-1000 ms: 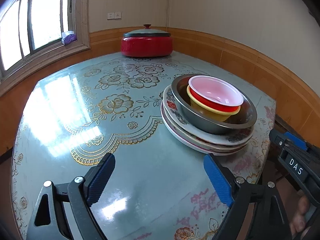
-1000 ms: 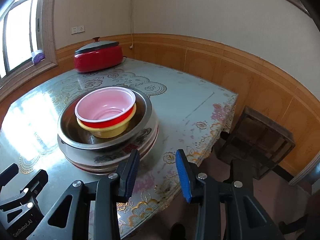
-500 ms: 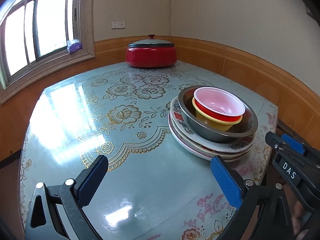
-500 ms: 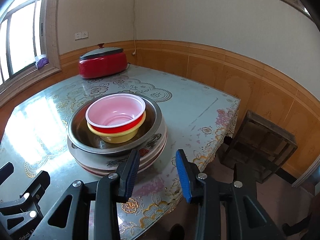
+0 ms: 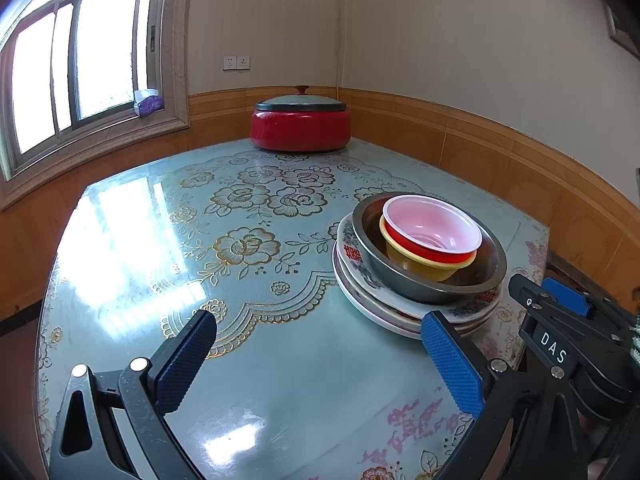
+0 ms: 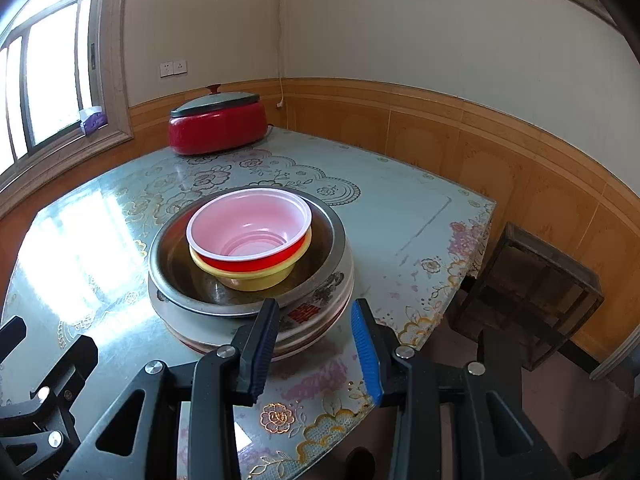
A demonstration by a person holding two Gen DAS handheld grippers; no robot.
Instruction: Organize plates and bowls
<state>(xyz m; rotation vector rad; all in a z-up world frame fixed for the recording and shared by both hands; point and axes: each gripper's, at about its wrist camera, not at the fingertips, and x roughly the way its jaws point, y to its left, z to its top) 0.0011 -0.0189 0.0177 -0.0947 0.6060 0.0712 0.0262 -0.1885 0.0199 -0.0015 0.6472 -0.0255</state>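
Stack (image 6: pixel 256 280) | near table's (image 6: pixel 400 208) right edge | plates under steel bowl, plastic bowls nested | likely heavy, slippery, fragile; lift by plate rims | left gripper (image 5: pixel 320 356) wide apart, empty | right gripper (image 6: pixel 316 344) parted, empty

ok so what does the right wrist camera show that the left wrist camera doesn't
Only the right wrist view shows the dark wooden stool on the floor past the table's corner, and the right gripper, open, empty, by the plates.

Only the left wrist view shows the left gripper, open wide over bare tabletop, and the broad window glare on the table.

Both show the stack: red bowl in a yellow bowl, in a steel bowl, on the plates, plus the red lidded pot.
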